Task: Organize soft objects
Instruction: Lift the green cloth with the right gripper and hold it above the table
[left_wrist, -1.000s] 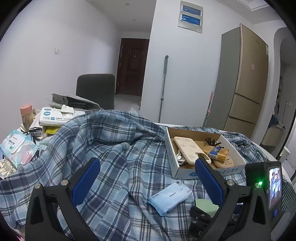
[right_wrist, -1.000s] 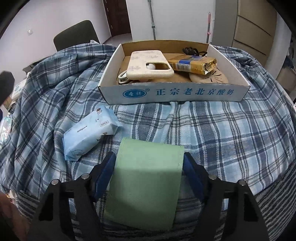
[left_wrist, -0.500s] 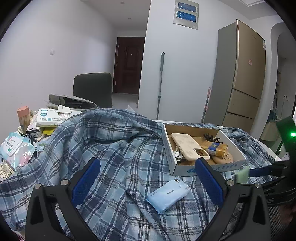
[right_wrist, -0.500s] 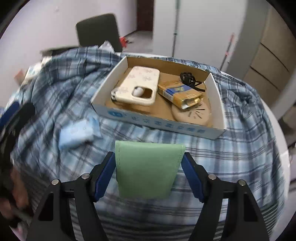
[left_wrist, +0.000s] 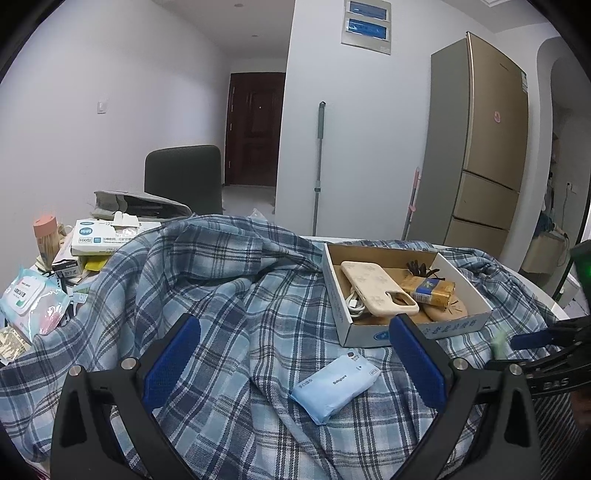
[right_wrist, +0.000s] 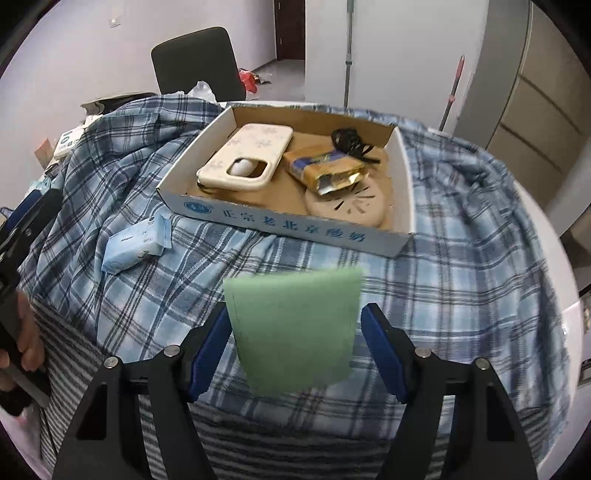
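A green sponge (right_wrist: 291, 325) hangs a little above the blue plaid shirt (right_wrist: 461, 258), and my right gripper (right_wrist: 295, 317) is shut on its two sides. In the left wrist view that gripper (left_wrist: 546, 339) reaches in from the right edge, with only a sliver of the sponge (left_wrist: 498, 343) showing. My left gripper (left_wrist: 295, 332) stands open over the plaid shirt (left_wrist: 221, 295) with nothing between its fingers. A light blue tissue pack (left_wrist: 334, 387) lies on the shirt just beyond them. The same pack (right_wrist: 136, 247) lies left of the sponge in the right wrist view.
A shallow cardboard box (right_wrist: 288, 225) sits on the shirt and holds a cream phone case (right_wrist: 251, 155), a gold packet (right_wrist: 325, 170) and a black tie. Wipes packs (left_wrist: 33, 302), a tissue box (left_wrist: 107, 236) and clutter fill the left. A dark chair (left_wrist: 184, 181) stands behind.
My right gripper has lifted the green sponge off the shirt, carried it rightward and rolled, so the box now looks tilted. The left gripper stays put and open.
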